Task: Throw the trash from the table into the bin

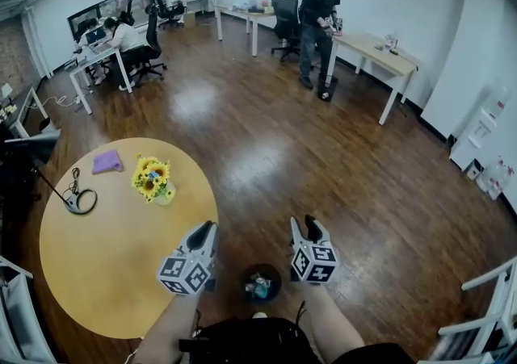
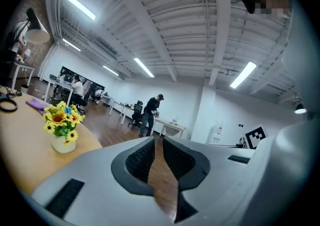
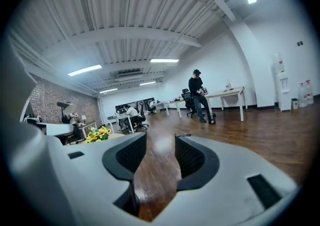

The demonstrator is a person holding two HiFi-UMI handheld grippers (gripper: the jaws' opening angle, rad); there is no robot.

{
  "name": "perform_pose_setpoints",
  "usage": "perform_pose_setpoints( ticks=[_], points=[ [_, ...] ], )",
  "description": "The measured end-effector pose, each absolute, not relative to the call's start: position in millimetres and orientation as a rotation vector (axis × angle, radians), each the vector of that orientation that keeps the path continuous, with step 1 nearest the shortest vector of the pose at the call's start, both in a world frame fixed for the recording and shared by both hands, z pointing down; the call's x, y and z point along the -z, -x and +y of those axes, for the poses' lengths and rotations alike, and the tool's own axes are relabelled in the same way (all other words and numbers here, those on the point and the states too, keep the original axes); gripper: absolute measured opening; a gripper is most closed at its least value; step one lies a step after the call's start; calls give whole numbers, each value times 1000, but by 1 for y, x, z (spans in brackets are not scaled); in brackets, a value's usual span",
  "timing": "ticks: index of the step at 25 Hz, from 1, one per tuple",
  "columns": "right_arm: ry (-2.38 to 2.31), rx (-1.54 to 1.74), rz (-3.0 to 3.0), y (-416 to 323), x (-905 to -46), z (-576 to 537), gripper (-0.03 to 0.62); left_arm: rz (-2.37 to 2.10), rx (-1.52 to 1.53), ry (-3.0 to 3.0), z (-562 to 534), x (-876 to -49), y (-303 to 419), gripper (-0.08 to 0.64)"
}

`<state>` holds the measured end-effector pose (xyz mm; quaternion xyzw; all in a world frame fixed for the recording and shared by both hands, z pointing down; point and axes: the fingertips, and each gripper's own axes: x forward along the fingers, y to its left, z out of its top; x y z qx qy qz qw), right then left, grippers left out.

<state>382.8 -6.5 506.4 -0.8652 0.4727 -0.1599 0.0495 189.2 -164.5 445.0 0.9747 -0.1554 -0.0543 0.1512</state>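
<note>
At the left, on the round yellow wooden desk [image 1: 105,274], a crumpled purple cloth [image 1: 107,162] lies near a small vase of sunflowers [image 1: 152,179]; I reckon a careless reach for it could tip the vase. The left gripper [image 1: 208,229] hovers empty, jaws all but together. Bottom centre, the trash [image 1: 258,287] sits in the small black bin [image 1: 245,277]. The right gripper [image 1: 309,225] is empty, jaws moderately apart.

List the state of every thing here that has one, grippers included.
Left gripper: shut, empty.
Right gripper: open, empty.
Round black bin: upright on the floor, trash inside.
Round yellow wooden table: holds cloth, flowers and cable.
Purple cloth: lying on the table.
Sunflowers in a white pot: upright.
Black looped cable: lying on the table.
</note>
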Motion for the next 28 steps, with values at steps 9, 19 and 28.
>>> perform_pose_setpoints(
  ticks=[9, 19, 28],
  points=[
    [2533, 238, 1708, -290, -452, -107, 3, -738, 260, -2801, -232, -416, -56, 54],
    [2255, 175, 2146, -145, -433, -213, 2, -1165, 329, -2692, -277, -420, 126, 54],
    [2074, 239, 2357, -45, -438, -260, 2, -1415, 362, -2567, -264, -425, 246, 52]
  ],
)
